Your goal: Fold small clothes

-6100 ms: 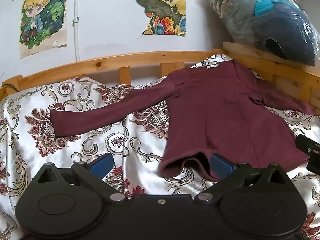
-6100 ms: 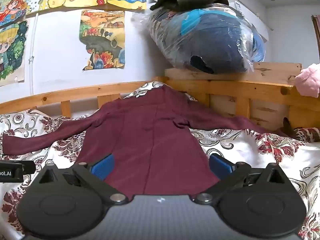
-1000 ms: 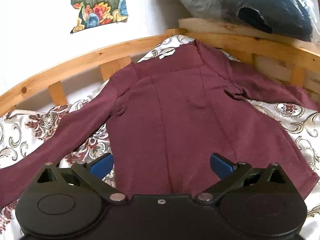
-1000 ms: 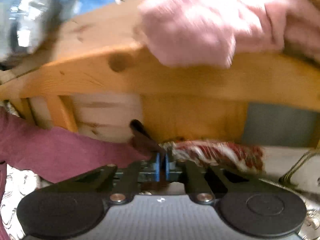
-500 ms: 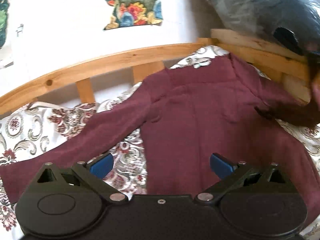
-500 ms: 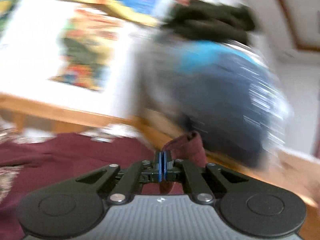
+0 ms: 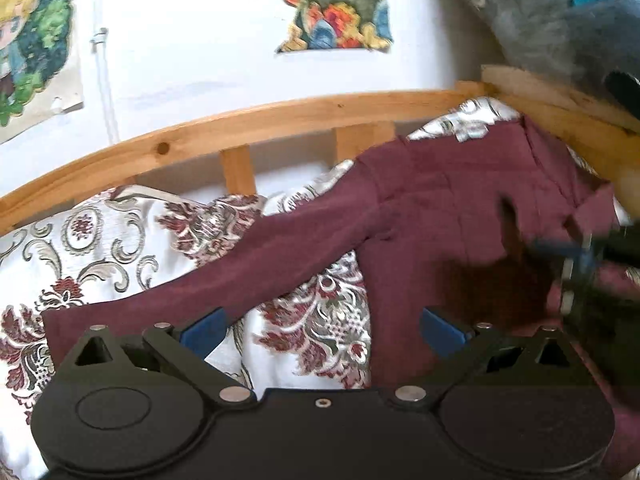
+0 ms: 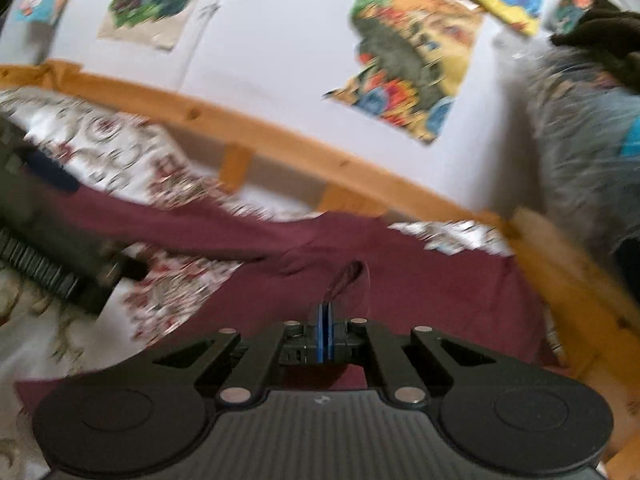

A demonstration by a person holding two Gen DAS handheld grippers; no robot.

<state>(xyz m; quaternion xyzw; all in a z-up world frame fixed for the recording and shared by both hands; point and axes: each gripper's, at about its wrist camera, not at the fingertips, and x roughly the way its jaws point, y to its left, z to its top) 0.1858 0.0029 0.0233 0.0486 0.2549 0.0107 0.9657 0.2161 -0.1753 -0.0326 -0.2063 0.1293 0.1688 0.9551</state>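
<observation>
Since a second ago the right sleeve cuff [image 8: 349,280] has left the bed's wooden side rail and now hangs over the body of the maroon top [image 7: 460,216], carried there by the right gripper [image 8: 325,336], whose blue pads are pressed together on it. That top lies flat on the patterned bedspread [image 7: 100,240], collar toward the wooden headboard [image 7: 248,128] and hem toward the camera, so its long axis runs away from both tools. Its left sleeve [image 7: 208,280] stretches out sideways and down to the left, with the cuff end just beside the left gripper [image 7: 320,330], whose jaws are spread wide and hold nothing. In the left view the right tool [image 7: 576,256] shows as a blur at the right edge over the chest. The coming move seems to turn on laying the held sleeve across the chest, crosswise to the body's axis; afterwards the outstretched sleeve falls naturally to the left hand, which is much nearer it.
</observation>
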